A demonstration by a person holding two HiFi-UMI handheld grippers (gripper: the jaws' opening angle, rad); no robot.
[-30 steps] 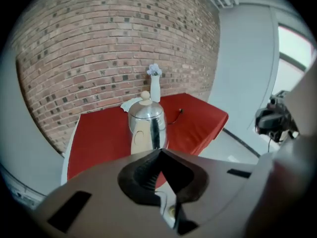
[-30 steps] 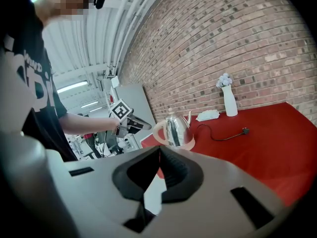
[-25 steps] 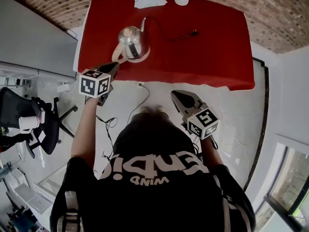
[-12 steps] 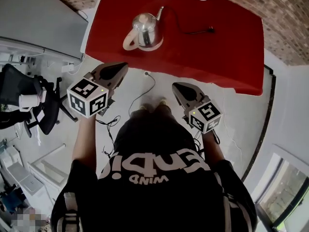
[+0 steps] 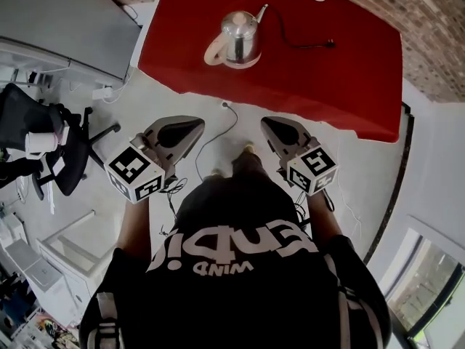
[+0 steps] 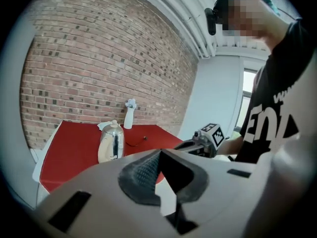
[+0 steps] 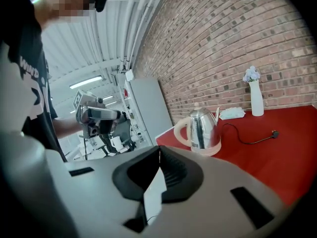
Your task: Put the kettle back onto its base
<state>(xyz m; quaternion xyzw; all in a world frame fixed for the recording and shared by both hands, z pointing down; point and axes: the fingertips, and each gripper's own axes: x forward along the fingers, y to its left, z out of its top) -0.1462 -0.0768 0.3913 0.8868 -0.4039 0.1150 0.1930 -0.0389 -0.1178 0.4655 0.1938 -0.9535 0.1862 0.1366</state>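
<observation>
Kettle: the steel kettle [image 5: 240,36] was seen upright on its cream base [image 5: 244,63], toward the left side of the red bench [image 5: 341,78]; the task was judged done.
Left tongs [image 6: 159,152]: clenched on nothing, held over the floor, well apart from the bench.
Right tongs [image 7: 158,150]: likewise clenched and empty.
Risk: the kettle could be dragged over if the loose cord [image 5: 287,41] were snagged, its plug [image 5: 330,44] lying unconnected; a floor cable [image 5: 211,140] by the feet could be tripped on.
Containers: the kettle's lid was shut and its contents were unseen; a white vase [image 7: 256,100] at the back held pale flowers.
</observation>
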